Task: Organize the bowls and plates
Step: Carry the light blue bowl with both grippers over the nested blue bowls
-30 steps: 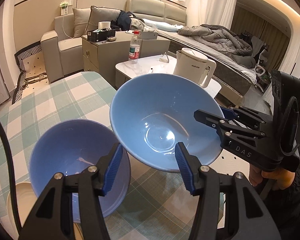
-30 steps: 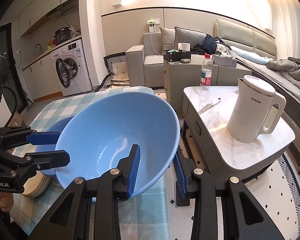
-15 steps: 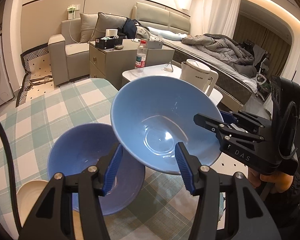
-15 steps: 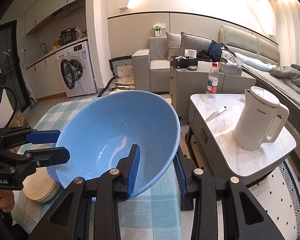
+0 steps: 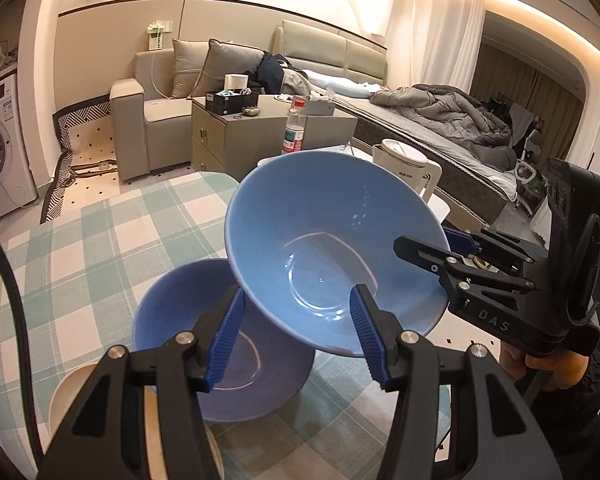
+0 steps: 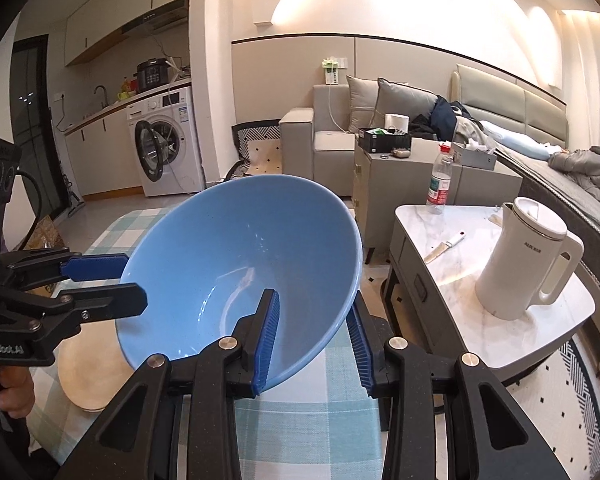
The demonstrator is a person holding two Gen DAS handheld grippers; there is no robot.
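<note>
Left wrist, step: you had the light bowl lifted and tipped above the dark bowl on the table; nesting looked unfinished.
Left wrist, fingers: your left gripper stood wide, gripping nothing; your right gripper pinched the light bowl's rim.
Left wrist, next: level it, centre it over the dark bowl, lower, release.
Right wrist, fingers: your right gripper was clamped across the rim.
Right wrist, facing: the light bowl opened up-left; round, no long axis.
Right wrist, extras: a plate lay beneath.
</note>
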